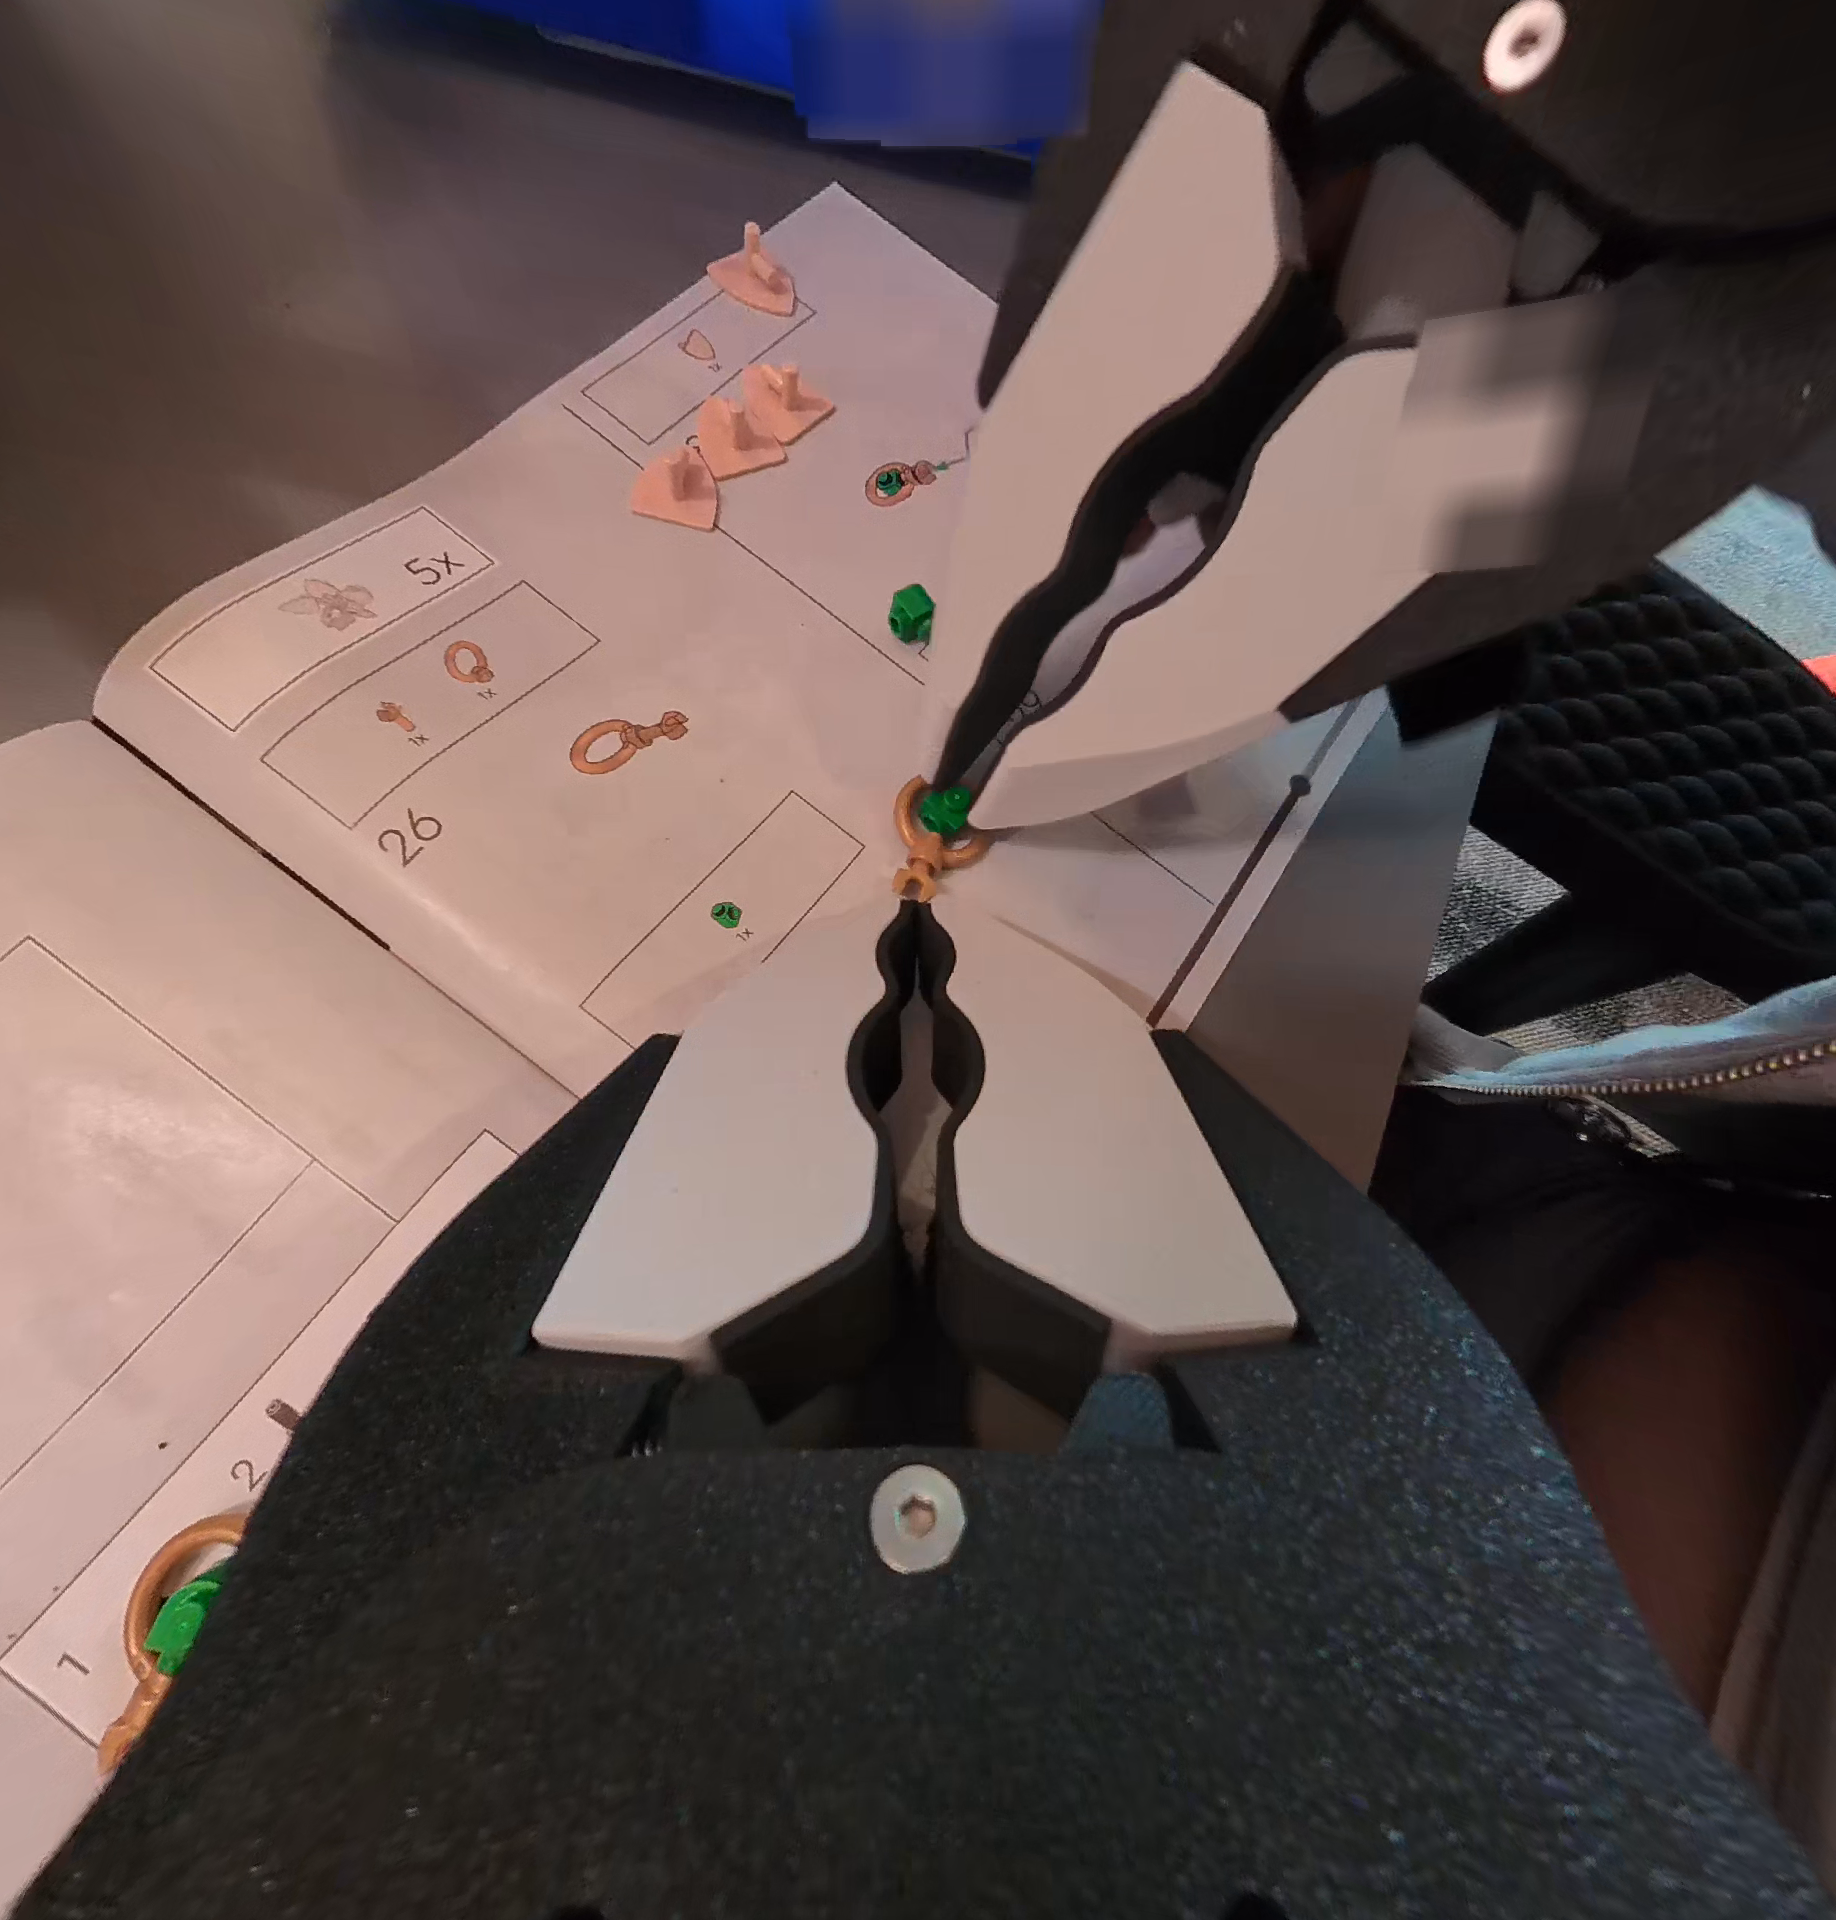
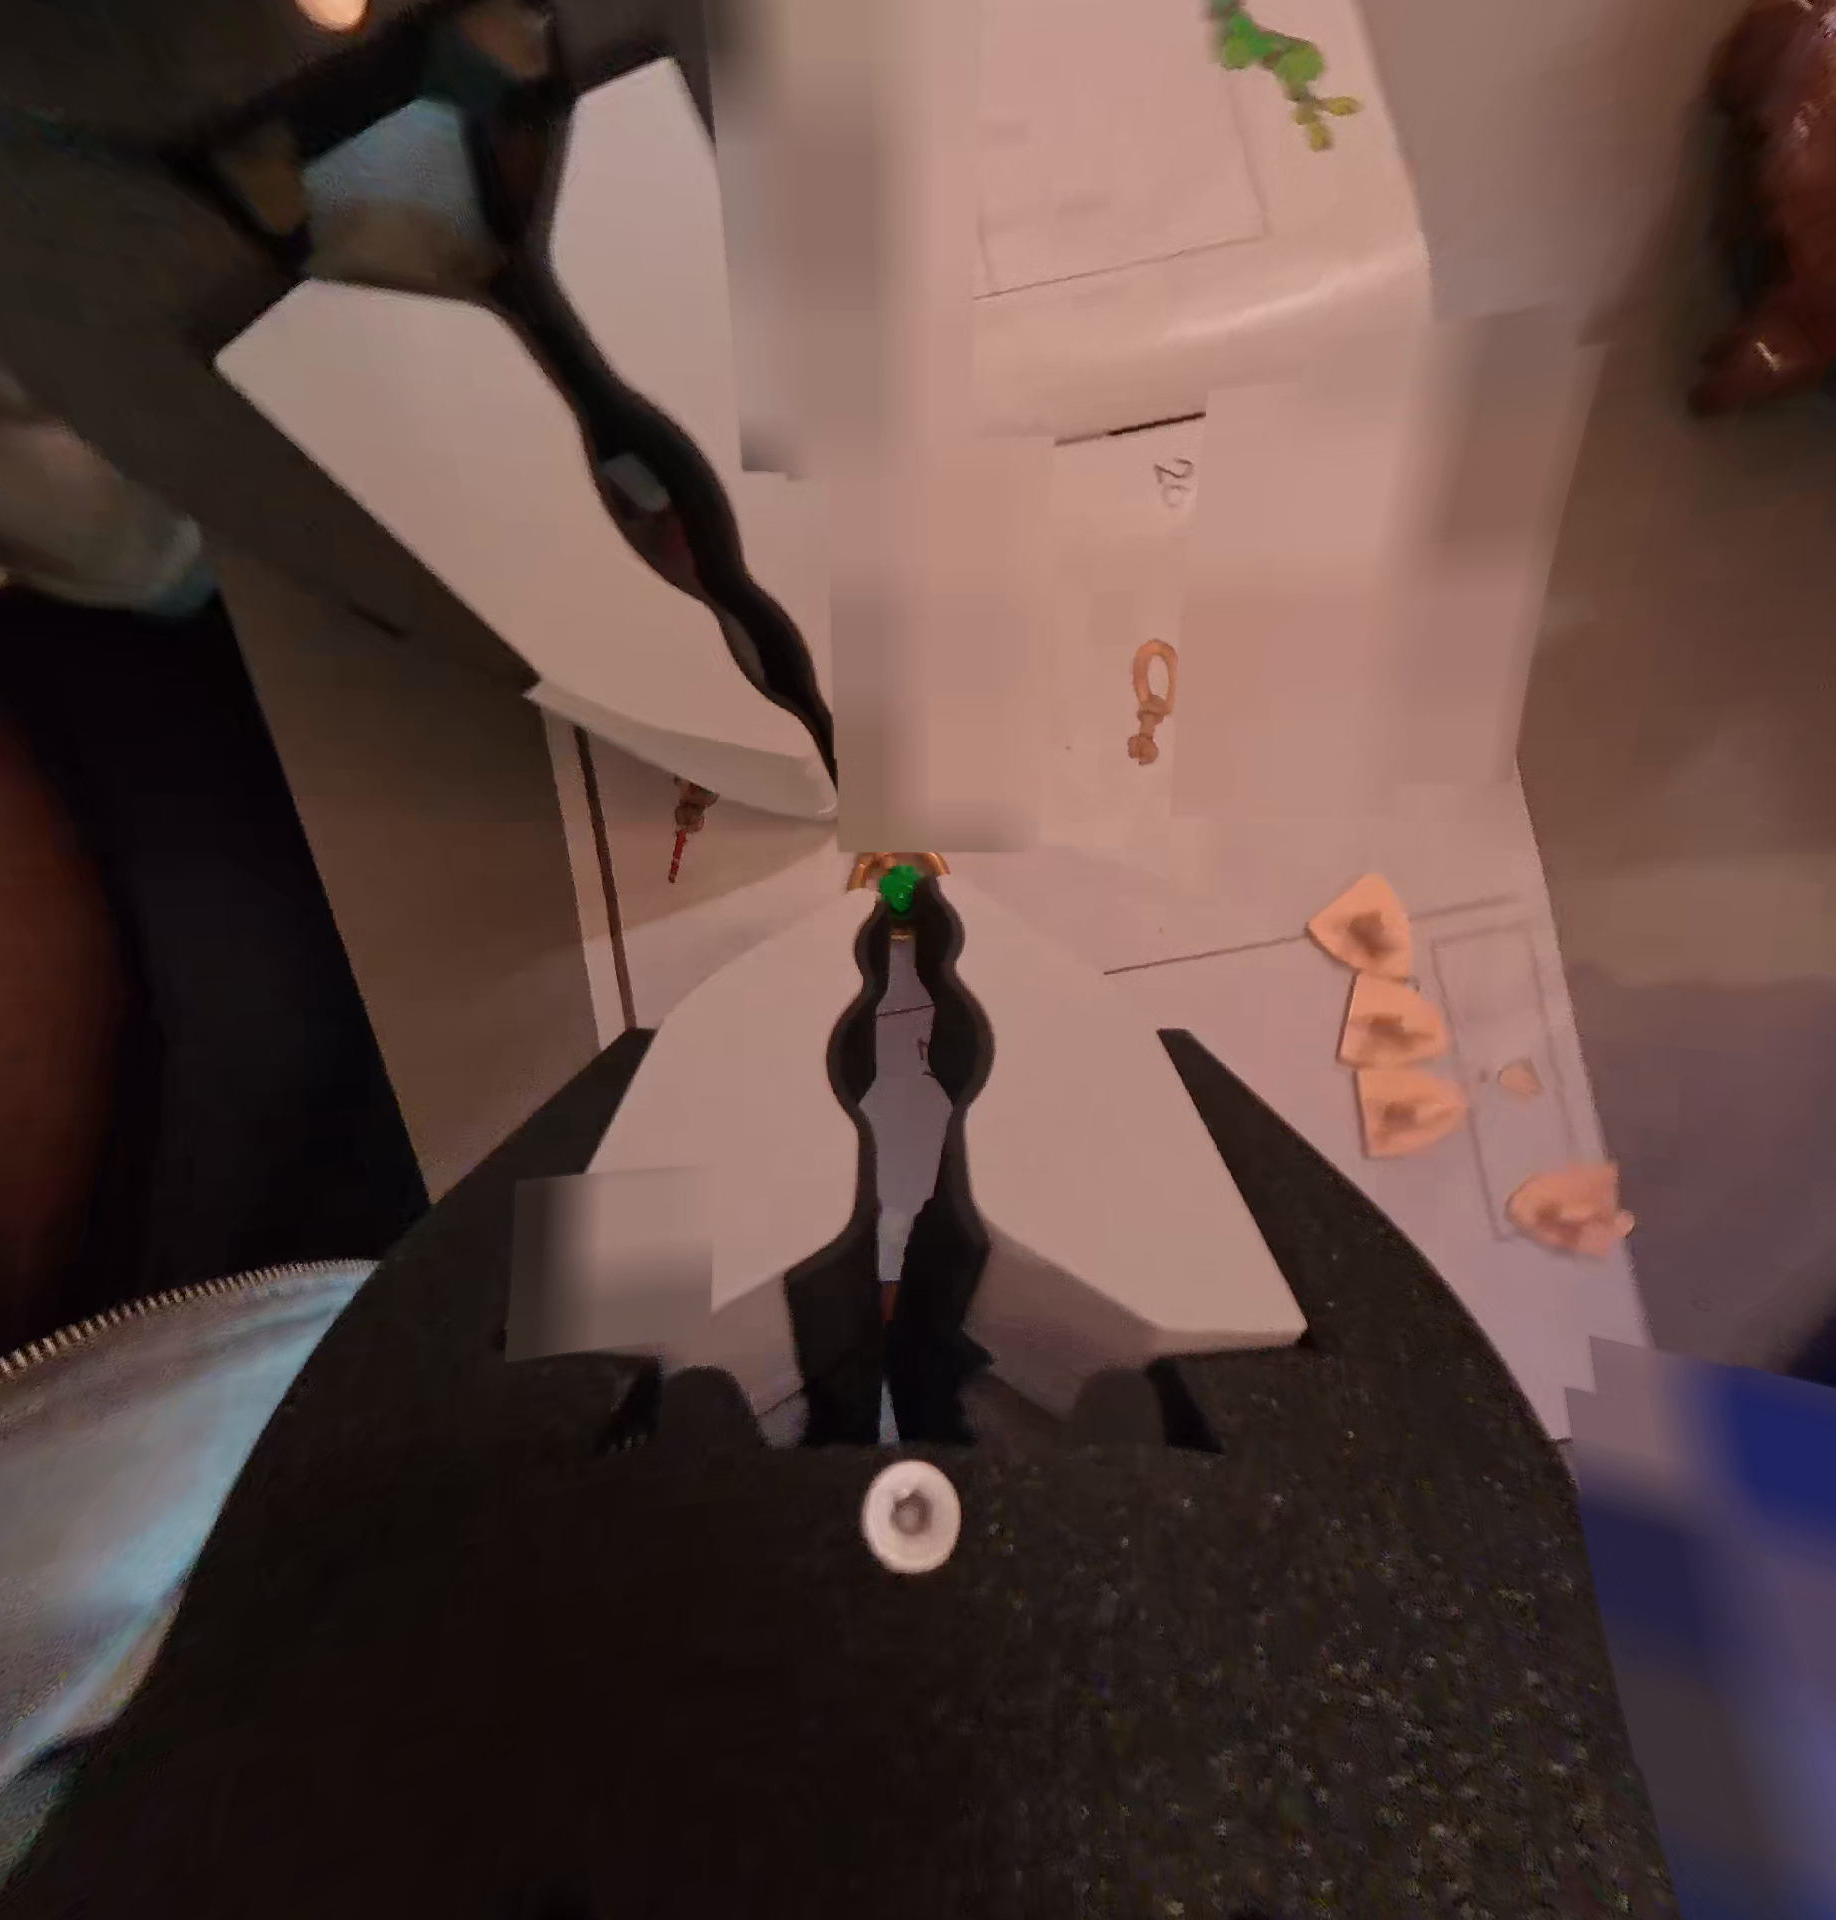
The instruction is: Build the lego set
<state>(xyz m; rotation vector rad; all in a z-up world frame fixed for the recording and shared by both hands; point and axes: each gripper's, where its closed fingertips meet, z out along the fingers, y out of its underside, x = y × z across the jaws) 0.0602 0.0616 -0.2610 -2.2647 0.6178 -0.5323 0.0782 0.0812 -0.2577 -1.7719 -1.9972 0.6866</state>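
Black and grey, the left claw (image 1: 916,906) sits closest in the left wrist view, its two fingers pressed together on the small stem end of a gold ring piece (image 1: 929,847). A tiny green stud (image 1: 943,806) sits in the ring's hole. The right claw (image 1: 958,792) comes down from the top right with its tips pinching that green stud, so both claws meet at the same little spot just above the open instruction booklet (image 1: 498,790). In the right wrist view the right claw (image 2: 898,902) has the green stud (image 2: 898,891) between its tips, with the gold ring (image 2: 898,864) just past it and the left claw coming in from the upper left. The booklet lies flat on the grey desk (image 1: 270,260). Near the bottom left corner of the left wrist view, another gold ring with a green stud (image 1: 171,1621) rests on the page, half hidden by the left claw's black body. A bit farther up the page, a loose green stud (image 1: 912,613) lies just beside the right claw. Farther still, four pink petal pieces (image 1: 732,436) rest on the page, three in a touching bunch and one alone beyond them. Past the booklet, at the far edge of the desk, sits something blue (image 1: 602,42). A brown shiny thing (image 2: 1797,208) shows in the top right corner of the right wrist view, too blurry to name.
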